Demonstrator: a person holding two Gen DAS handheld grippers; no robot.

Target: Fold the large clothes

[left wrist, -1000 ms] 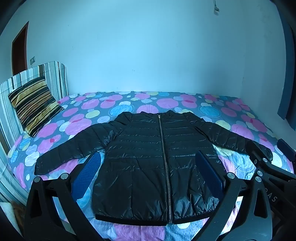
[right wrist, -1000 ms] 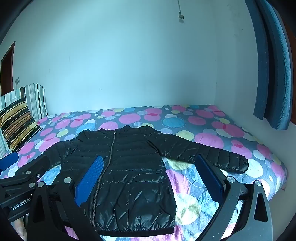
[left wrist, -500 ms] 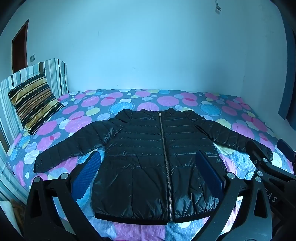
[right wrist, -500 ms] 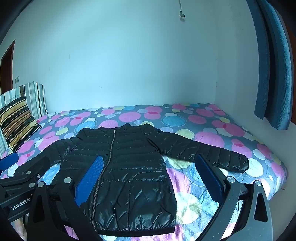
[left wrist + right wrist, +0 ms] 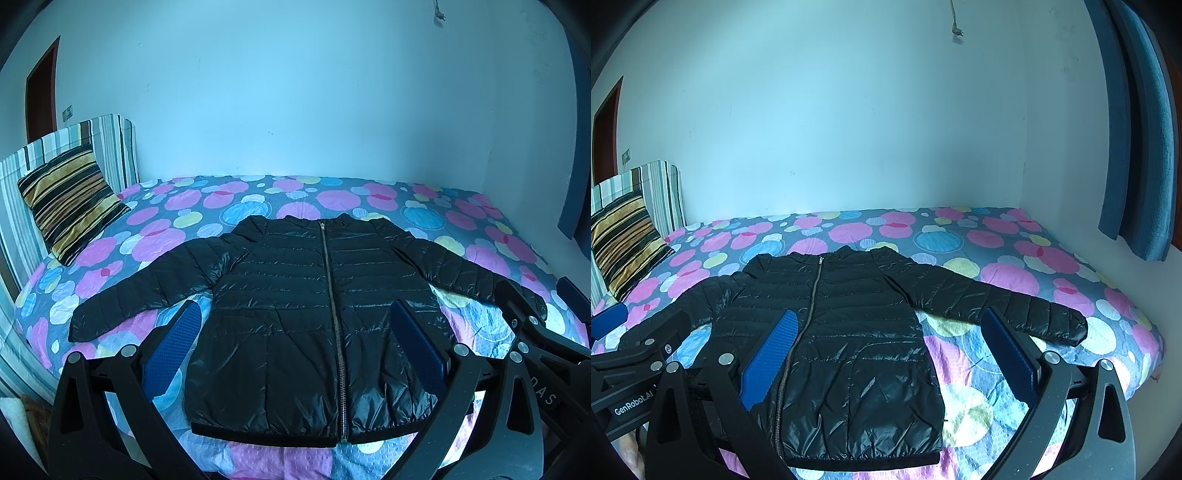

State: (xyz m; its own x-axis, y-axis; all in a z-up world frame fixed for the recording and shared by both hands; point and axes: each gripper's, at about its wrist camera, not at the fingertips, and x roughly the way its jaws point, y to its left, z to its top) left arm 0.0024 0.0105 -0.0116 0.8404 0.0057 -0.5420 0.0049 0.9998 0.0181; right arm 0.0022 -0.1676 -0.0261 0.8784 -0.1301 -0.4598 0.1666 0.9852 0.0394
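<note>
One black puffer jacket (image 5: 295, 325), zipped shut, lies flat and face-up on the bed (image 5: 332, 199), both sleeves spread wide, hem toward the near edge. One bed, covered in a sheet of pink, blue and yellow circles; one striped cushion (image 5: 70, 206) propped against one striped headboard (image 5: 110, 147) at the far left. Two grippers, both above the near edge of the bed and clear of the cloth. Left gripper (image 5: 295, 343): jaws spread wide, blue pads framing the jacket's body, nothing between them. Right gripper (image 5: 886, 347): jaws likewise spread, empty, framing the jacket's right half. Left wrist view alone shows the whole left sleeve down to its cuff. Right wrist view alone shows the full right sleeve, its cuff near the bed's edge, plus one blue curtain (image 5: 1137, 147) and the side wall. A cord with a plug (image 5: 956, 29) hangs down the wall.
</note>
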